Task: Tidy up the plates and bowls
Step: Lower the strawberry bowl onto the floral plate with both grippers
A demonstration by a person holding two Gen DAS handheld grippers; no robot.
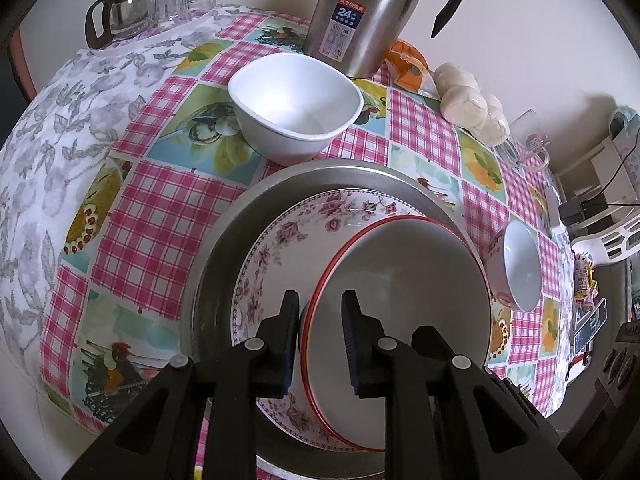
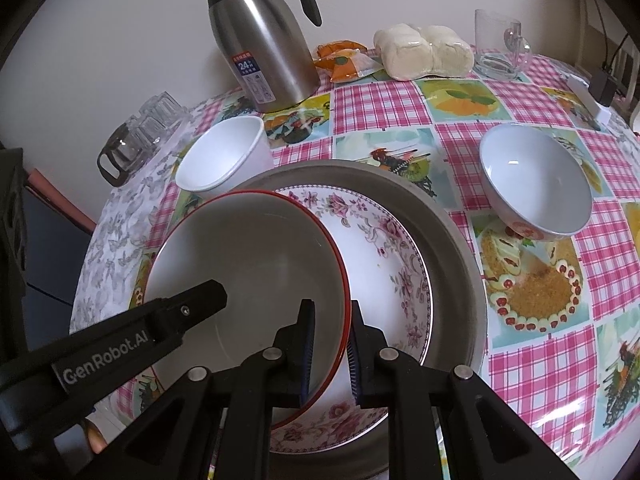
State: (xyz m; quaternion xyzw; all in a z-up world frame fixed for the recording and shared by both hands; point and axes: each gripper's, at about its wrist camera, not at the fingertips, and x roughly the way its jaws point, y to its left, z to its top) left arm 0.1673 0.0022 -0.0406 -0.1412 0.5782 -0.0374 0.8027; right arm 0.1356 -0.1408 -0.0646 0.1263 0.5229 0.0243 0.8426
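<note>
Two grippers pinch one red-rimmed plate (image 2: 248, 264): our left gripper (image 1: 320, 312) nips its nine o'clock rim, our right gripper (image 2: 330, 320) its four o'clock rim, jaws nearly shut. It sits tilted on a floral plate (image 2: 380, 256) inside a metal tray (image 2: 452, 240).

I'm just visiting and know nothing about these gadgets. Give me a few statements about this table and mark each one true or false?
1. The red-rimmed plate lies on the floral plate. True.
2. Both sit in a metal tray. True.
3. The white bowl holds soup. False: it is empty.
4. The steel jug lies on its side. False: it stands upright.
5. The right hand-held gripper straddles the red-rimmed plate's edge. True.
</note>
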